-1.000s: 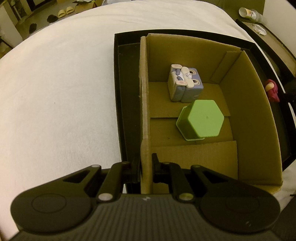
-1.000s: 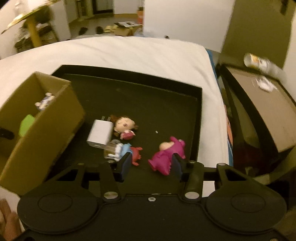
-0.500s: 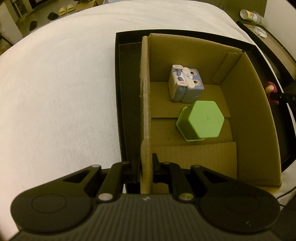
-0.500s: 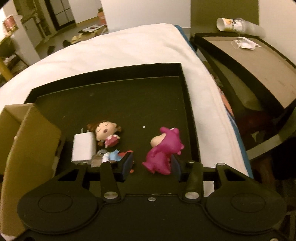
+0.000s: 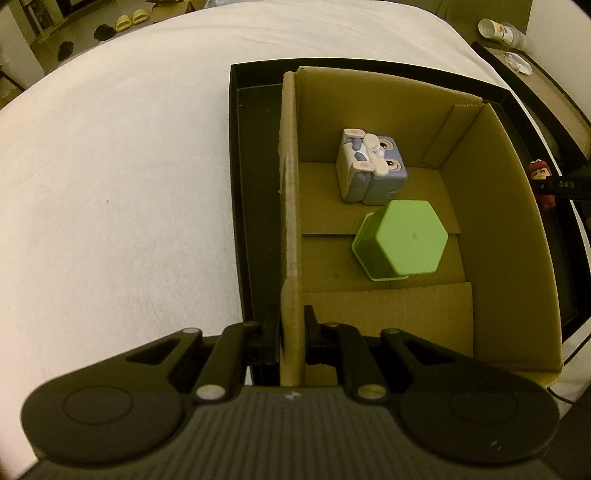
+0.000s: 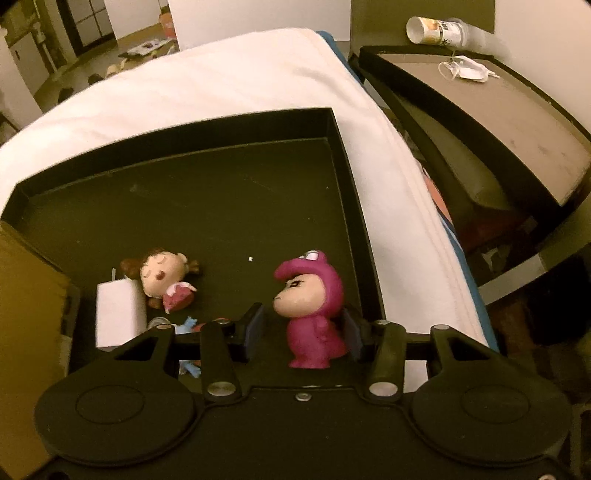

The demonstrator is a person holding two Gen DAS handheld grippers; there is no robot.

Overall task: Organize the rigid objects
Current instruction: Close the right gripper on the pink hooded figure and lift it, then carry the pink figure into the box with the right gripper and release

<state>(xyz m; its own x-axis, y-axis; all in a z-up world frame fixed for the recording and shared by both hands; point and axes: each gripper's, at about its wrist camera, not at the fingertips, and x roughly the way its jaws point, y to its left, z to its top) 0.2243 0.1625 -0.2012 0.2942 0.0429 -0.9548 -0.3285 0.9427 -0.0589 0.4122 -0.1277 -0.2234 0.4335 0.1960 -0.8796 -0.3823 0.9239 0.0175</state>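
My left gripper is shut on the near left wall of the cardboard box. Inside the box lie a grey-purple rabbit cube toy and a green hexagonal cup, bottom up. My right gripper is open around a magenta dinosaur-suit figurine that stands upright between the fingers on the black tray; its right side is near or against the right finger. The figurine also shows past the box in the left wrist view. A brown-haired doll figurine, a white charger block and a blue-red toy lie to the left.
The black tray sits on a white bed. The box's right wall stands at the left of the right wrist view. A dark side table with a tipped cup and a face mask is at the right.
My right gripper has moved forward and lower, so the magenta figurine now stands between its open fingers. The left gripper keeps its hold on the box wall.
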